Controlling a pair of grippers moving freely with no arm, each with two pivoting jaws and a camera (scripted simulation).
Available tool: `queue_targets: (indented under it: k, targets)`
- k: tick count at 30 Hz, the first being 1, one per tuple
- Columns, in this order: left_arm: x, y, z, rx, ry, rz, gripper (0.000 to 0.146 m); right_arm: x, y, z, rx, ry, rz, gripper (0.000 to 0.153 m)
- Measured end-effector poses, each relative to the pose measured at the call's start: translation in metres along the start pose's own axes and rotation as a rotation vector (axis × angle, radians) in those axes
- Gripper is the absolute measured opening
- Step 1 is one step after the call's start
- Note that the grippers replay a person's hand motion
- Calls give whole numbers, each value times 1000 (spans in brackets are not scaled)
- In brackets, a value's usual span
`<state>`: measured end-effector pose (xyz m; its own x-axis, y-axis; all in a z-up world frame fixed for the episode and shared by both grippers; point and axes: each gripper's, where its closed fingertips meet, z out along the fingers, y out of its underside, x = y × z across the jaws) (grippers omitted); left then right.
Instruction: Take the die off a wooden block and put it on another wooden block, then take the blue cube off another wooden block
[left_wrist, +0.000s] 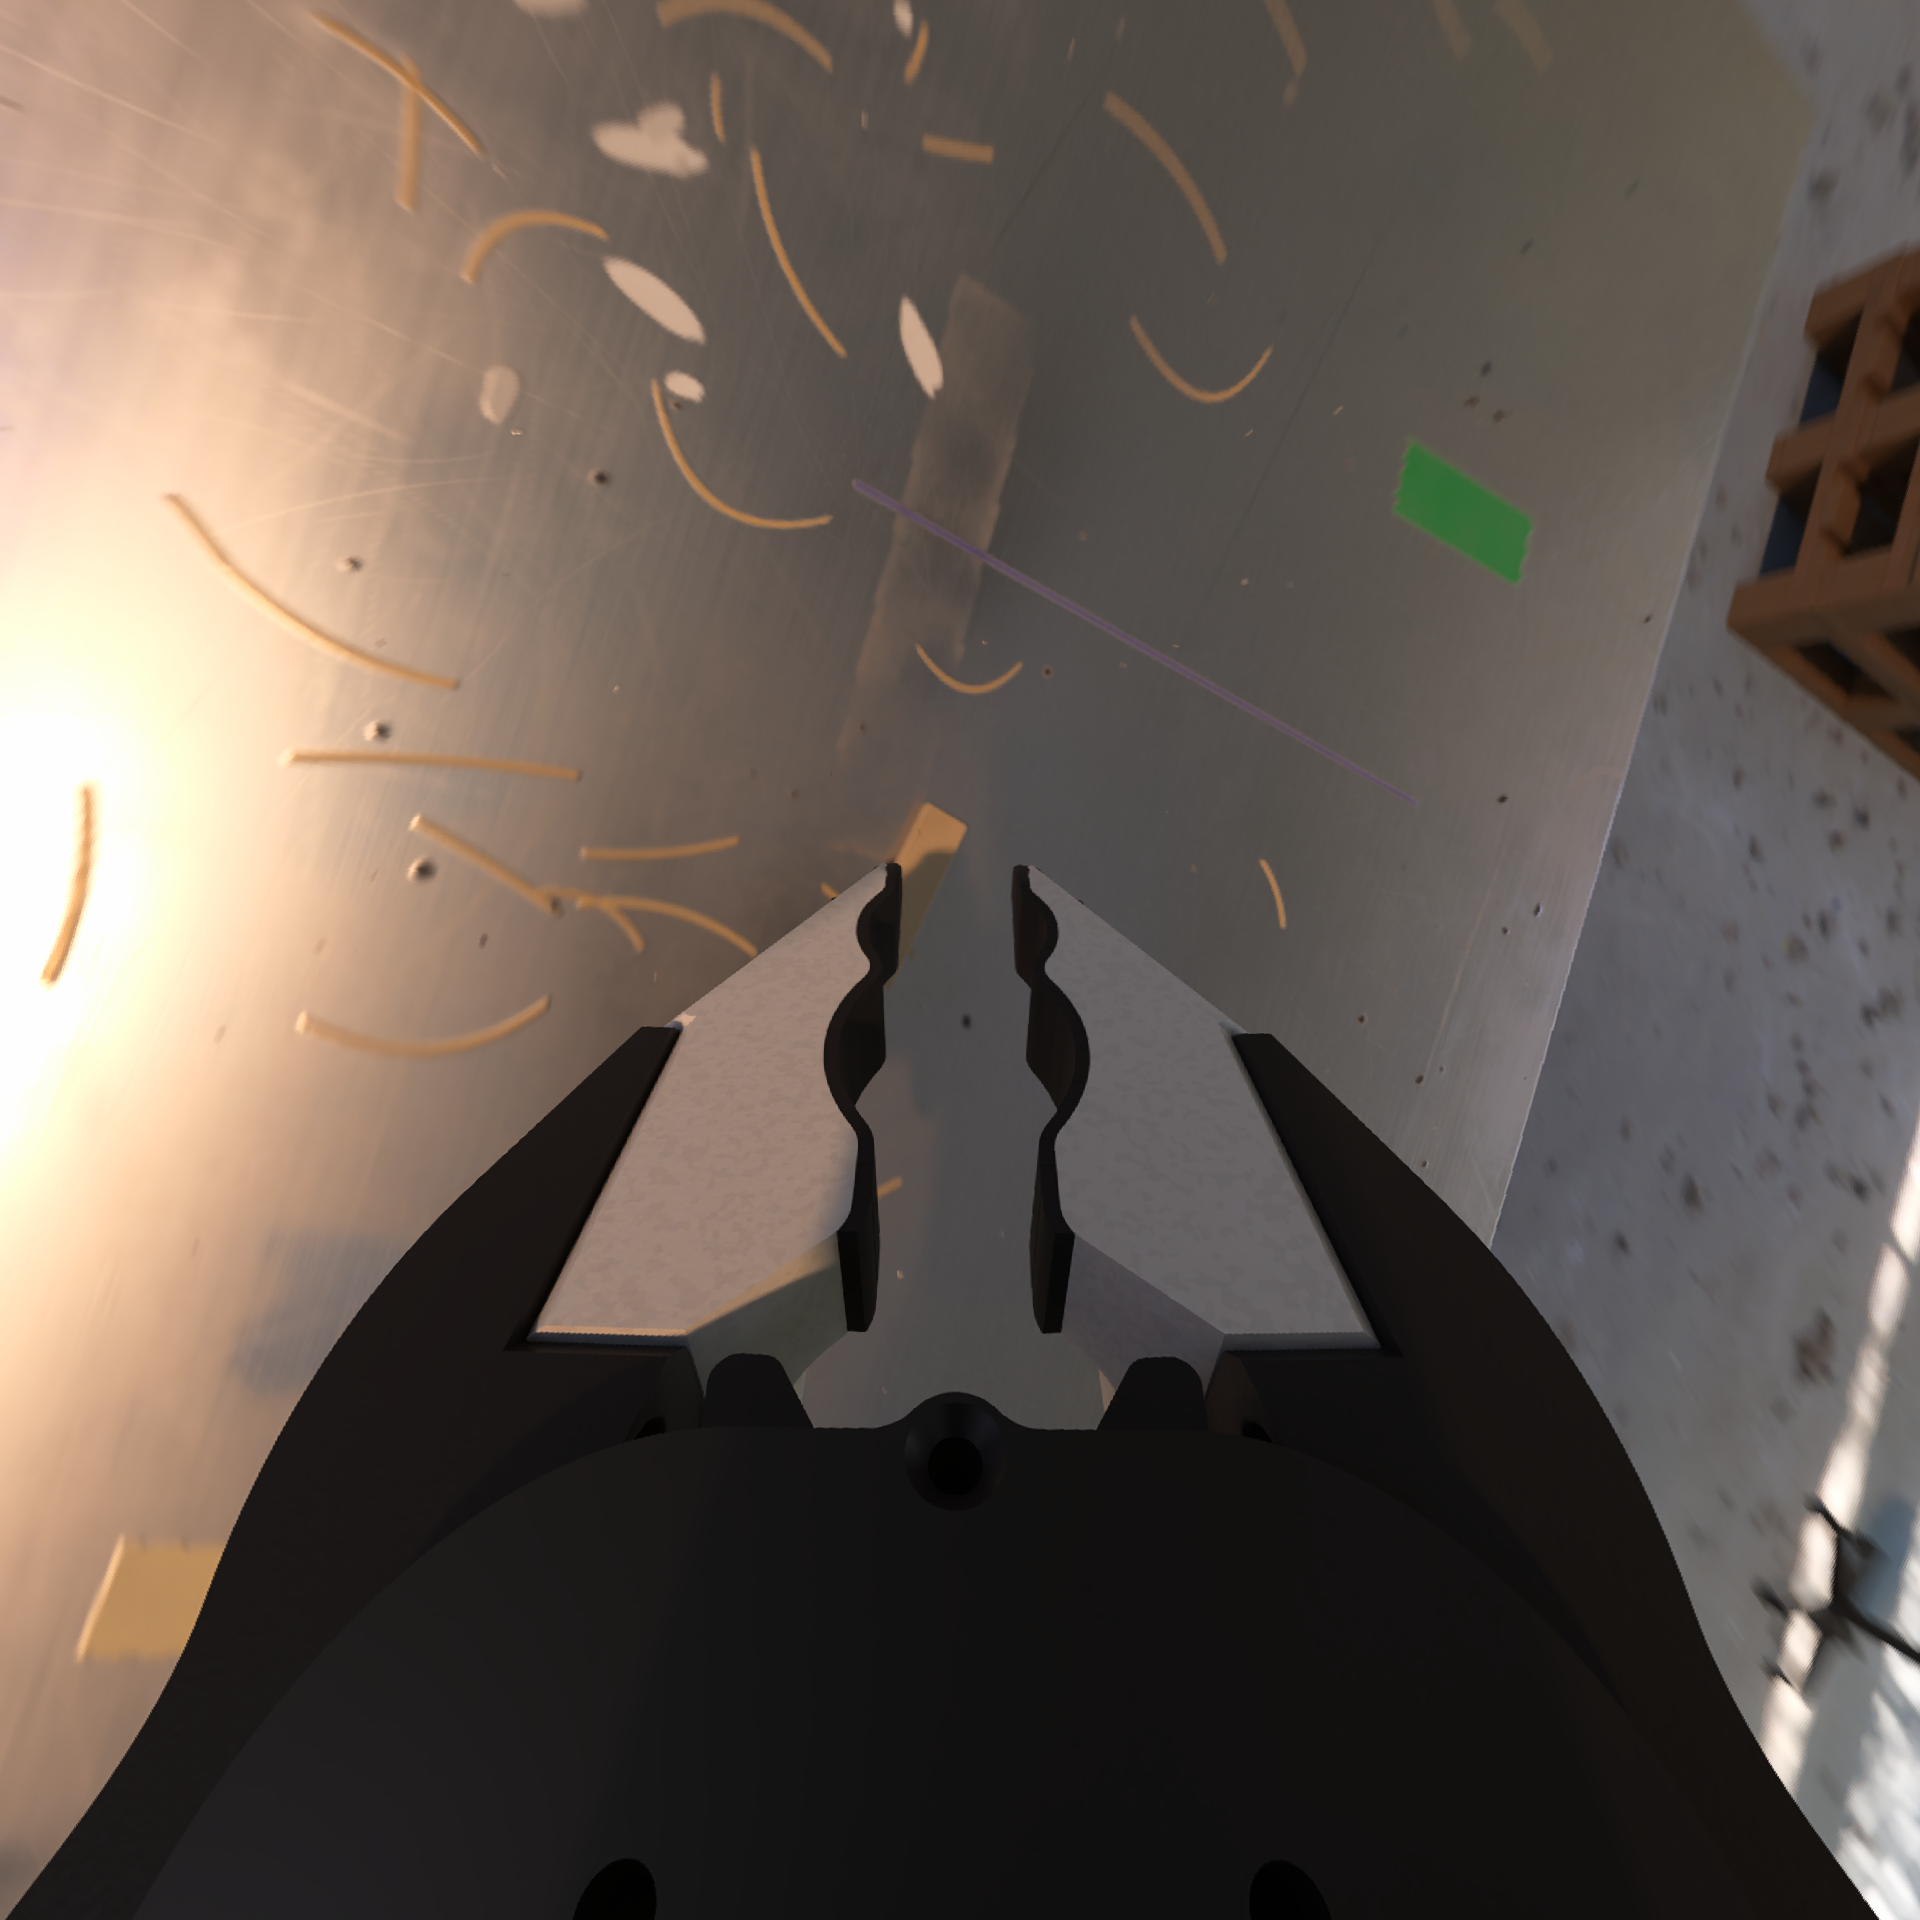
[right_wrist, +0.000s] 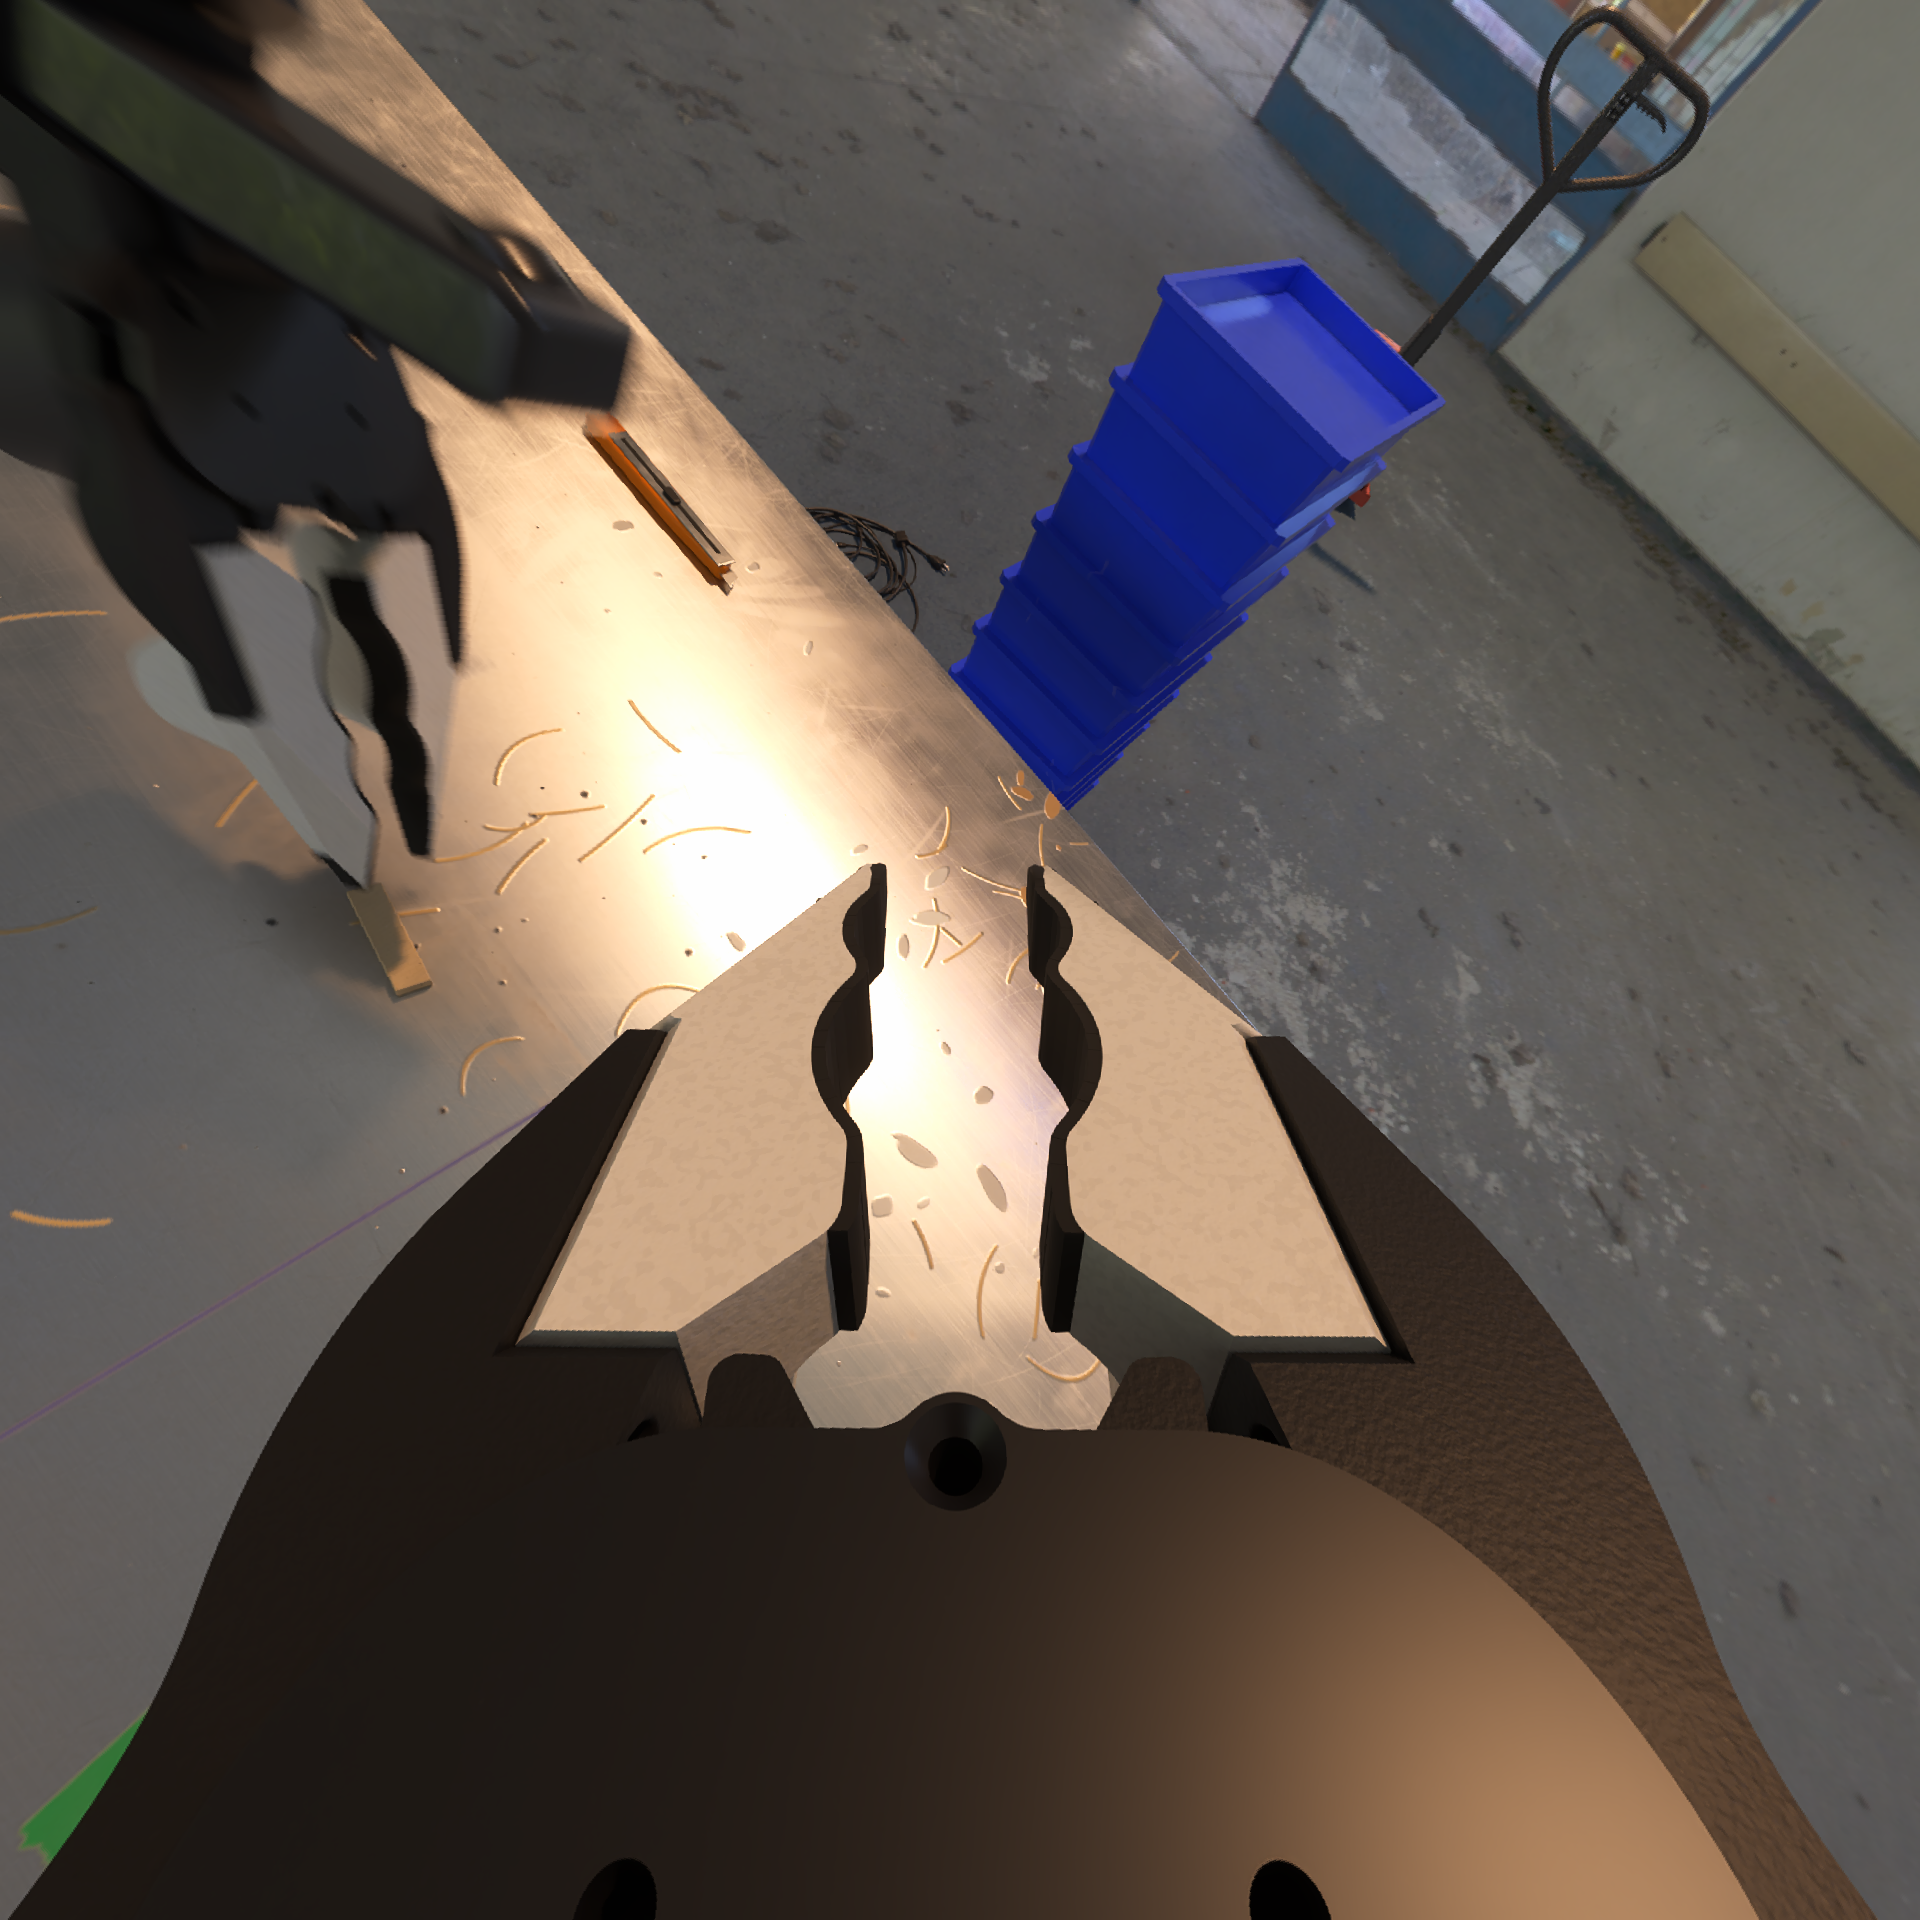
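Nearest the cameras, left tongs (left_wrist: 954, 883) and right tongs (right_wrist: 956, 883) are held parted and empty above the littered table (left_wrist: 1195, 914). Farther off, blue bins (right_wrist: 1174, 540) are stacked. Die, blue cube and wooden blocks are not seen, so searching is judged pending.

A scratched grey metal tabletop (left_wrist: 1195, 883) fills most of the left wrist view, with bright glare at its left edge. Curled wood shavings (left_wrist: 727, 488) and pale chips (left_wrist: 652, 296) lie scattered over its upper left. A green tape patch (left_wrist: 1463, 509) sits at the upper right, and a thin purple line (left_wrist: 1132, 639) crosses the centre. In the right wrist view an orange-and-black utility knife (right_wrist: 660, 499) lies on the table in the upper left, and a small tan wooden strip (right_wrist: 390, 951) lies at the left. Speckled concrete floor (right_wrist: 1455, 935) fills the right side, carrying a stack of blue bins (right_wrist: 1174, 540) and a coiled black cable (right_wrist: 883, 551).
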<state>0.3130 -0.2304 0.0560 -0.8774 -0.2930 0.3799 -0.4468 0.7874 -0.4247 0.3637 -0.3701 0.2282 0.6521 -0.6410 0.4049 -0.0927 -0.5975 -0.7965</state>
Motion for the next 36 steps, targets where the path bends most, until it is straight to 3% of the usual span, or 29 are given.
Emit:
queue_targets:
  k: [5, 9, 15, 17, 22, 28, 31, 36]
  targets:
    - [10, 39, -83, 284, -131, 3, 14, 2, 2, 1, -16, 11, -1, 27]
    - [-18, 109, -178, 415, -385, -121, 27, 1, 3, 4, -43, 18, -10, 27]
    - [-121, 266, -316, 139, -843, -428, 41, -6, -5, 11, -51, 5, -44, 27]
    - [-151, 300, -340, 42, -865, -480, 42, -9, -7, 15, -53, -5, -49, 27]
    - [-201, 369, -346, -314, -798, -505, 36, -9, 3, 26, -122, -4, -49, 27]
    - [-234, 420, -332, -734, -632, -225, 46, -7, 16, 37, -198, -1, -40, 27]
    - [-242, 432, -327, -792, -567, -176, 49, -8, 20, 40, -225, -1, -42, 27]
    - [-249, 436, -316, -735, -492, -219, 50, -9, 23, 44, -249, -4, -48, 27]
